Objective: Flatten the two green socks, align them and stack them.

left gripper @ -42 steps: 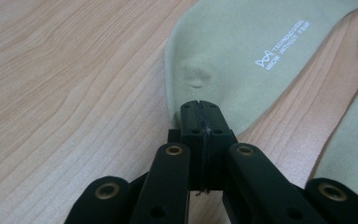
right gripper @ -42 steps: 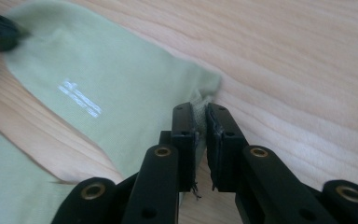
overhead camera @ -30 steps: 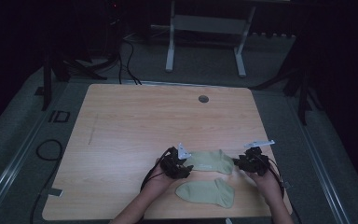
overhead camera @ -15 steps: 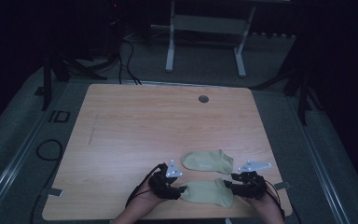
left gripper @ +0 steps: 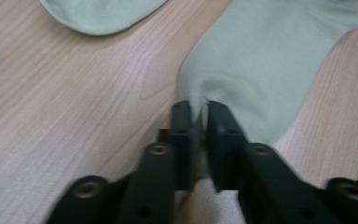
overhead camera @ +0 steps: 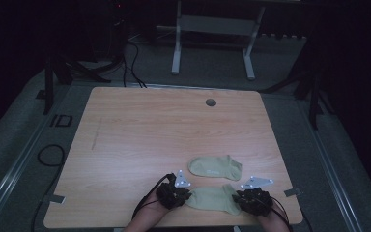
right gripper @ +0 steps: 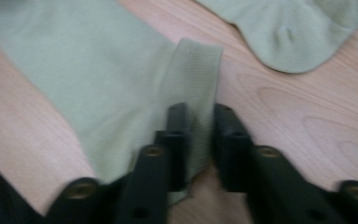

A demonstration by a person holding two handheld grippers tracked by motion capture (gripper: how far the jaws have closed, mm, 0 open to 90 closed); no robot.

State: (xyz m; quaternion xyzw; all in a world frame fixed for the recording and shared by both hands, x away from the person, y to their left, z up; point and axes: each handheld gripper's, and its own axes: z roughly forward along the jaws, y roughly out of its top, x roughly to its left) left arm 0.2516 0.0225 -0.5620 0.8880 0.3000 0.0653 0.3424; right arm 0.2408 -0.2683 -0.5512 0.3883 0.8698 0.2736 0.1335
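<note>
Grippers first: left gripper (overhead camera: 182, 194) and right gripper (overhead camera: 244, 199) sit at the near edge of the table (overhead camera: 140, 125), one at each end of the near sock (overhead camera: 213, 199). Left gripper view: both black jaws are pinched onto a raised fold at one end of the near sock (left gripper: 270, 60), fabric bunched betw. them. Right gripper view: jaws straddle the ribbed cuff edge of the same sock (right gripper: 98, 70); cloth sits betw. them with a narrow gap still visible on one side, so the hold looks light. Table: light wood-grain top w/ a round cable hole (overhead camera: 210, 102) near the far edge. Far sock (overhead camera: 215, 166), same pale green, lies flat just beyond the near one, apart from both grippers; its ends show at the top of the left gripper view (left gripper: 102, 14) and the right gripper view (right gripper: 298, 32). A faint pale mark on the far sock in the high view is too small to read. Grey plate (overhead camera: 257, 182) tops the right gripper. Forearms are cut off by the bottom edge of the high view; the room is too dark for detail.
</note>
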